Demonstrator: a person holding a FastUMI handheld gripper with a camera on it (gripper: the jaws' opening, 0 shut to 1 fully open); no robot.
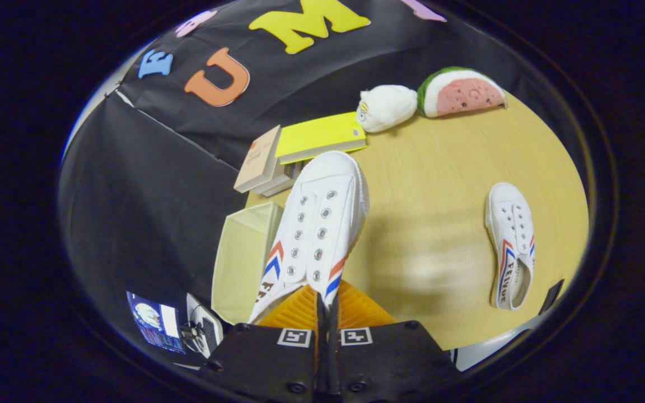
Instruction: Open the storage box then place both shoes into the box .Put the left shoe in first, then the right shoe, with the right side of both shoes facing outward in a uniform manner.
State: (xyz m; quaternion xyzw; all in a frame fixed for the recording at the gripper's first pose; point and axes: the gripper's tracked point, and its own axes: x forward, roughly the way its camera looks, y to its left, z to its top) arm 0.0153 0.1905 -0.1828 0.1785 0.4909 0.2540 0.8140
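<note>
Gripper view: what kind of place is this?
Probably a recording booth: black cloth wall, light wooden table with a watermelon-slice plush toy. The tool is shut on a white canvas shoe.

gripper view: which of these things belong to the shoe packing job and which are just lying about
Part of the job:
- held shoe, pinched between the shut gripper fingers
- second shoe, lying on the table
- storage box, open, beside the held shoe

Just lying about:
- yellow book
- tan books
- white plush
- watermelon plush
</note>
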